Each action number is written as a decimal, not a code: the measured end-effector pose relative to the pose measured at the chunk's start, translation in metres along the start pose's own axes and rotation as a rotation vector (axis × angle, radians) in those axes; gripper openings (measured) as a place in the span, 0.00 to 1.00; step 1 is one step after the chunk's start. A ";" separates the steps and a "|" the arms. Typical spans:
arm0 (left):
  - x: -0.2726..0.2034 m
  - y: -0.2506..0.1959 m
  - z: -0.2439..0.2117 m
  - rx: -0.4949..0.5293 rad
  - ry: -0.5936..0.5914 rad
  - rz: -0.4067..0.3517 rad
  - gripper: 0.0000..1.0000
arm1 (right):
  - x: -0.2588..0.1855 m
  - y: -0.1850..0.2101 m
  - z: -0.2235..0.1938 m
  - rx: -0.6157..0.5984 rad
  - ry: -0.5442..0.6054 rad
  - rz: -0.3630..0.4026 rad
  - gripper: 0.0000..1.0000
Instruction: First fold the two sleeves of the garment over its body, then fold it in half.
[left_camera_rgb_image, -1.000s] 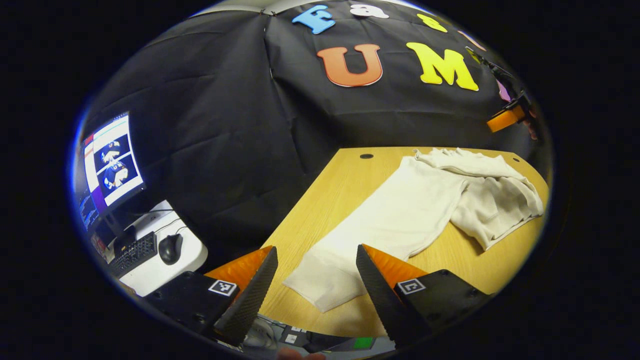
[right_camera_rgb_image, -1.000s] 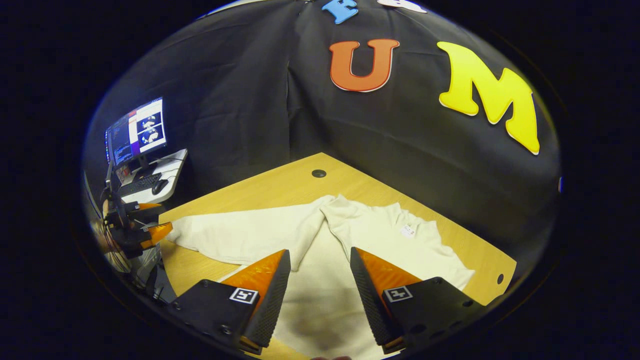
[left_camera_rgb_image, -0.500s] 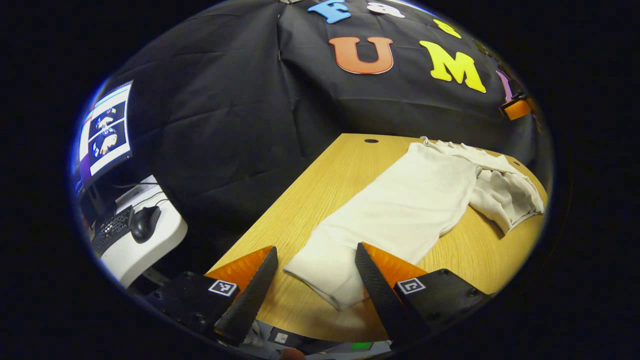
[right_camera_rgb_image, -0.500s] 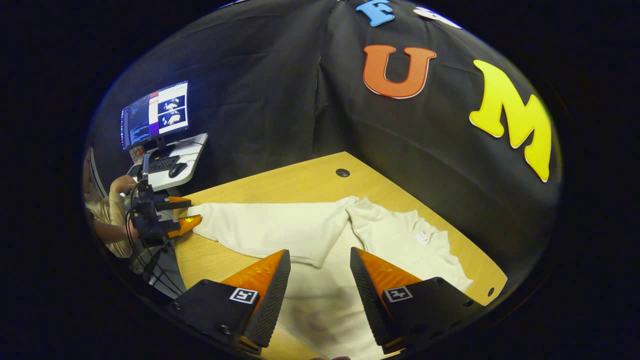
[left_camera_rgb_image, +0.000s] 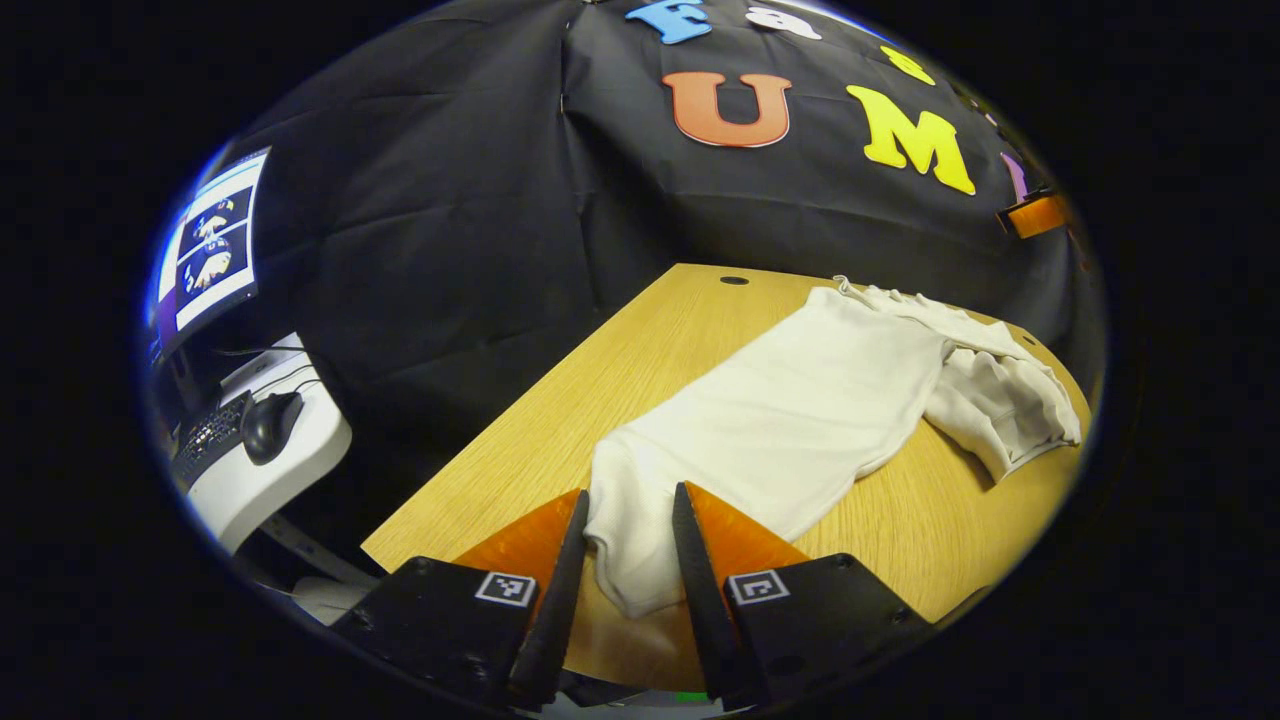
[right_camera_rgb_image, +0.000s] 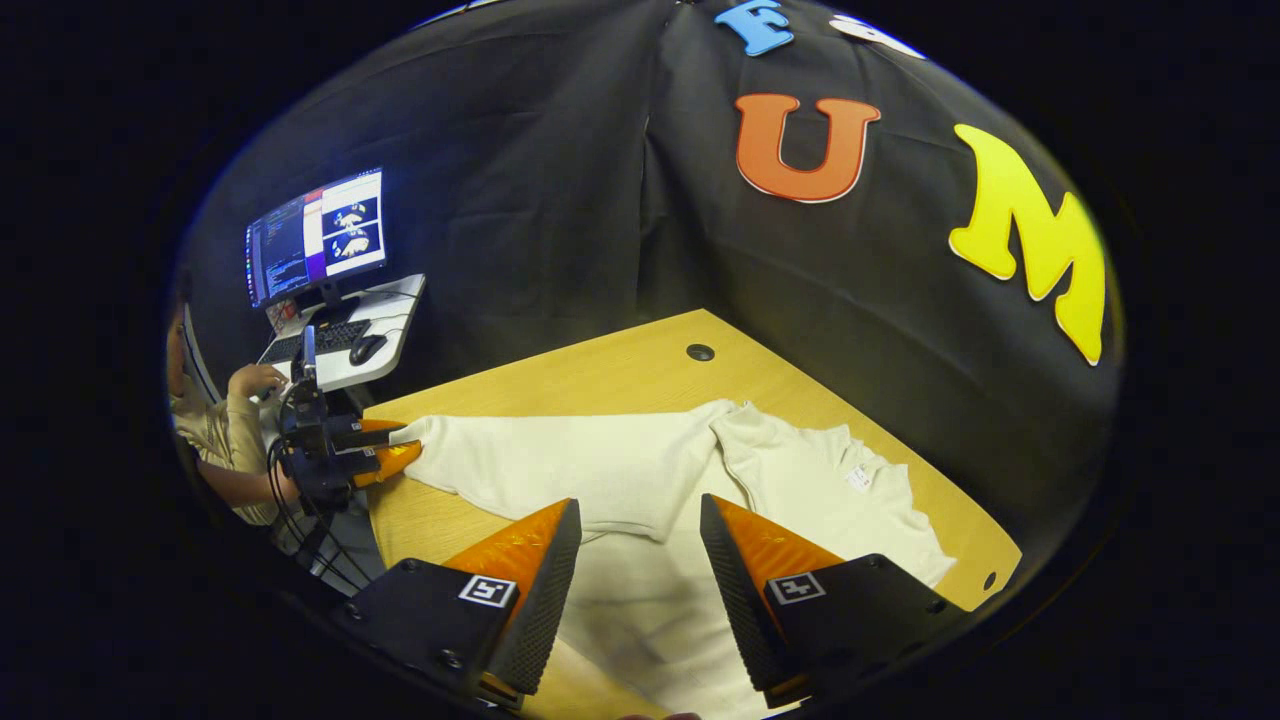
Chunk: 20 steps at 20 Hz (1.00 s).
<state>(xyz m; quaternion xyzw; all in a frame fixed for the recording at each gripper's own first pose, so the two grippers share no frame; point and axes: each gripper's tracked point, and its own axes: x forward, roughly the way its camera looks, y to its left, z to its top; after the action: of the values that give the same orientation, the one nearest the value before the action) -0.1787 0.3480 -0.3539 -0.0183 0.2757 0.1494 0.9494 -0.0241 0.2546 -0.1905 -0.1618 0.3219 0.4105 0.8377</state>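
From where I stand, the cream garment lies spread on the wooden table; its body runs toward the near edge beneath the right gripper, and one long sleeve stretches out flat toward the table's end; in the right gripper view that sleeve reaches off toward nine o'clock, while the collar end with a small white tag sits at about three o'clock of the garment's middle.

In the left gripper view, the left gripper has its two fingers drawn in narrowly about the sleeve's cuff, the cloth bunched up between them; whether both pads truly press on it I cannot tell; from the right gripper view the same gripper sits at the sleeve's tip at nine o'clock, held by a person's hand in a pale sleeve.

The right gripper hangs over the garment's body with its fingers spread wide apart, grasping nothing; cloth shows in the gap between them.

In the left gripper view the far sleeve and shoulder lie rumpled at about two o'clock; a small dark hole marks the table near twelve; off at nine o'clock stand a monitor, a keyboard and a mouse on a white desk.
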 end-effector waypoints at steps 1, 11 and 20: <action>0.000 -0.005 0.001 0.008 0.007 -0.014 0.51 | -0.003 -0.003 -0.001 0.011 -0.002 -0.006 0.76; -0.005 -0.030 0.028 -0.110 0.015 -0.047 0.03 | -0.044 -0.042 -0.002 0.125 -0.081 -0.083 0.76; -0.024 -0.062 0.121 -0.191 -0.090 -0.139 0.03 | -0.082 -0.080 -0.028 0.246 -0.122 -0.128 0.76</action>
<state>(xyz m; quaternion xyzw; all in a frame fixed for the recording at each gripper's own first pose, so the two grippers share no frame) -0.1168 0.2963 -0.2414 -0.1208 0.2154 0.1095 0.9628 -0.0093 0.1427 -0.1557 -0.0528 0.3071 0.3230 0.8936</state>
